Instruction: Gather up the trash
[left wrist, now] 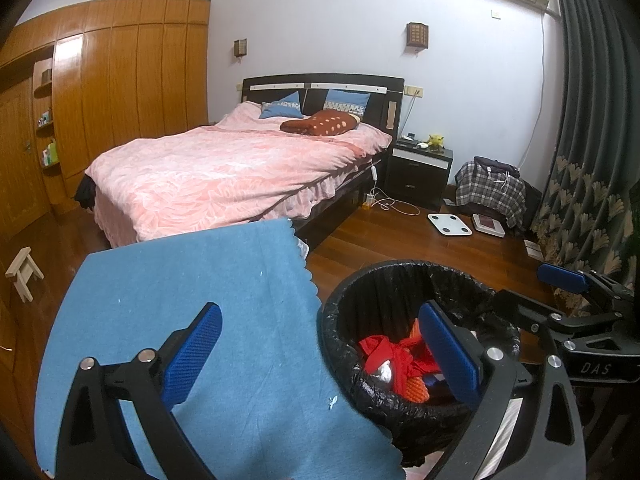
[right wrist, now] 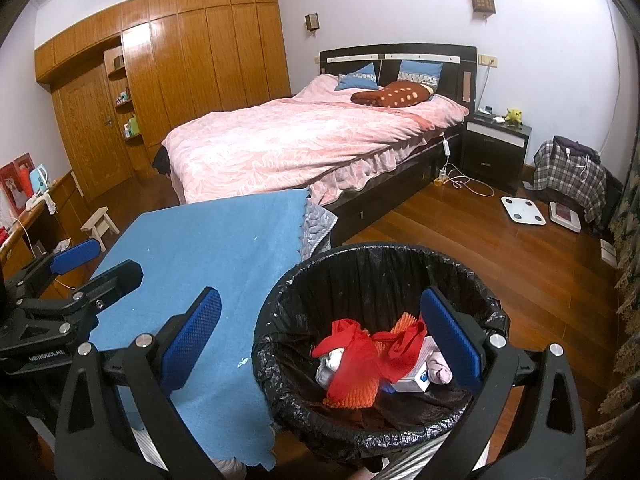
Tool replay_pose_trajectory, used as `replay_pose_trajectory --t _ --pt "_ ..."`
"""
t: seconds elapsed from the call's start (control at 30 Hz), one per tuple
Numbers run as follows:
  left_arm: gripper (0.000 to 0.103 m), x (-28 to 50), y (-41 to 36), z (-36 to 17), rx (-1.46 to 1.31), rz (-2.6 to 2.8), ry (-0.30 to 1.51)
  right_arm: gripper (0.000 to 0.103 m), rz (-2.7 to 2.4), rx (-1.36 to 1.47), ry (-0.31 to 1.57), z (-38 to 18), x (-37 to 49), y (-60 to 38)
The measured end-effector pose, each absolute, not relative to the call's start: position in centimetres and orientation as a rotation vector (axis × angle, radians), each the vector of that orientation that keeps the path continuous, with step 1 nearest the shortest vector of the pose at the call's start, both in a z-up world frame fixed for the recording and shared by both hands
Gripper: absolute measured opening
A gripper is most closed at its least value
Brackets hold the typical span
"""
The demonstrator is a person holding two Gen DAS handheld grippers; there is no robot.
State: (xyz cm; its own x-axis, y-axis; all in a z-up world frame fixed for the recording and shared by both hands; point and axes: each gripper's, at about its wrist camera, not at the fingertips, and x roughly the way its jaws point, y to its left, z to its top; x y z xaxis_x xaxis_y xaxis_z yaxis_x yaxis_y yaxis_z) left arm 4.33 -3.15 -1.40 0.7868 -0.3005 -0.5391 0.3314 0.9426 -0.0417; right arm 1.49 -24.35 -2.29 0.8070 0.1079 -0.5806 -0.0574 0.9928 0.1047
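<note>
Both grippers spread wide and empty, left gripper [left wrist: 320, 356] and right gripper [right wrist: 320, 344] hovering over the near black-lined bin [right wrist: 360, 276], red trash [right wrist: 352, 356] inside, blue cloth [right wrist: 208, 248] left.

Both your grippers spread wide, side by side

Your left gripper [left wrist: 320, 356] has its blue-padded fingers [left wrist: 192, 354] far apart with nothing between them. Your right gripper [right wrist: 320, 350] is spread just as wide, equally unloaded, and sits just beside the left, both aimed forward and tilted slightly downward.
</note>
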Motion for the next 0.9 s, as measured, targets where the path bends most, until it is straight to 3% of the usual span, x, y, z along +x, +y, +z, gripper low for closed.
replay_pose_trajectory --t 0.9 --pt "0.097 4.33 -2.98 -1.34 0.056 -0.341 0.575 0.097 0.090 0.085 0.631 -2.24 1.32 -24.26"
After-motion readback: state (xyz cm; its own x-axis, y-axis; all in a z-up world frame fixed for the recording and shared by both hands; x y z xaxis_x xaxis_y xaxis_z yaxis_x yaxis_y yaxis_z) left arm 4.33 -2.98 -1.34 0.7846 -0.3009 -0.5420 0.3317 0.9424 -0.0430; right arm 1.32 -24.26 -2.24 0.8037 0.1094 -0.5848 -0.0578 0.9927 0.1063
